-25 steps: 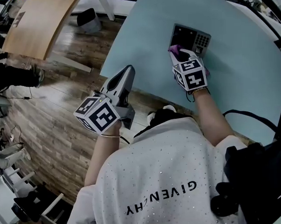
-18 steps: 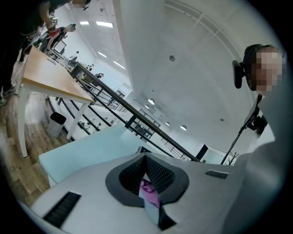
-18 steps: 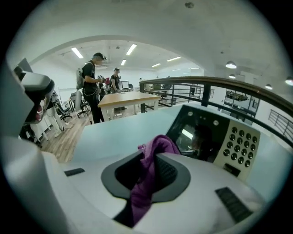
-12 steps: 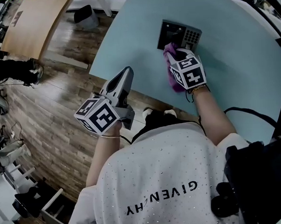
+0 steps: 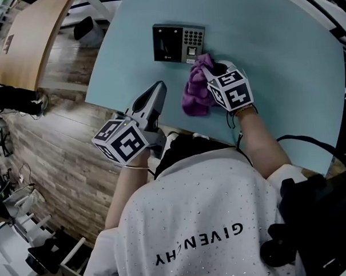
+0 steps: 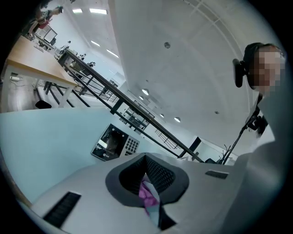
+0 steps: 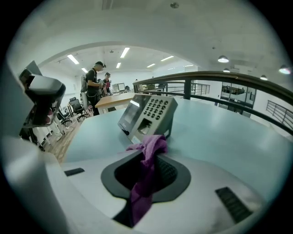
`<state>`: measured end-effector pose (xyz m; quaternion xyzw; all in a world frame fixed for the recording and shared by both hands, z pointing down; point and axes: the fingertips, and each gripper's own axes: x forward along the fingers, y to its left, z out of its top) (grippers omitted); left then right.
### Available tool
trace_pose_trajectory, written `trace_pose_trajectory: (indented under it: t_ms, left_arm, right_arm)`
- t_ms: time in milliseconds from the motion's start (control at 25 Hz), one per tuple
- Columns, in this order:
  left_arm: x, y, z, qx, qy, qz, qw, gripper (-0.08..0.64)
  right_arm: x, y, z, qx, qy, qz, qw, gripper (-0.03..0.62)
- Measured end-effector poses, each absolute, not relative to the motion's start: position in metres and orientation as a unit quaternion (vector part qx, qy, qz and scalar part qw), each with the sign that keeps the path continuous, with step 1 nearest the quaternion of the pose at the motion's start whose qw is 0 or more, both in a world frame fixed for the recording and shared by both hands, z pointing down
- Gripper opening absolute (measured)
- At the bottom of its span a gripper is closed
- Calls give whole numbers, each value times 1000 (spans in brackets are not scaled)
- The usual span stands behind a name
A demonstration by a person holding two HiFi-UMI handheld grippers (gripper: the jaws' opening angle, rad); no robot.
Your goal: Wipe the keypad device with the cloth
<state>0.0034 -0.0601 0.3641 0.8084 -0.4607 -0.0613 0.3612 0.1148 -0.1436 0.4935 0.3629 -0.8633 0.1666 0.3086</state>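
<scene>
Keypad device [image 5: 179,43] lies flat on your pale blue counter [image 5: 284,61]. Cloth [image 5: 196,88], purple and bunched, sits just beside its near edge, clamped in your right tongs [image 5: 213,70]. Your left tongs [image 5: 155,92] hover at the counter's edge, clenched and empty.

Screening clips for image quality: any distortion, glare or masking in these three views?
Head view: even light, table edge bows from lens curvature. Left gripper view: black corners, a mosaic patch upper right, reflections on the keypad device screen. Right gripper view: black corners, railing bent, cloth near the lens slightly soft.
</scene>
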Motion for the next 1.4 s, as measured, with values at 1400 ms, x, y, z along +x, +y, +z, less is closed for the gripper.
trace_pose_trajectory:
  t_ms: [1400]
  left_arm:
    - [8,-36,345,769,-555,-25,317,2]
  right_arm:
    - [118,-178,456,335,-832,443,0,51]
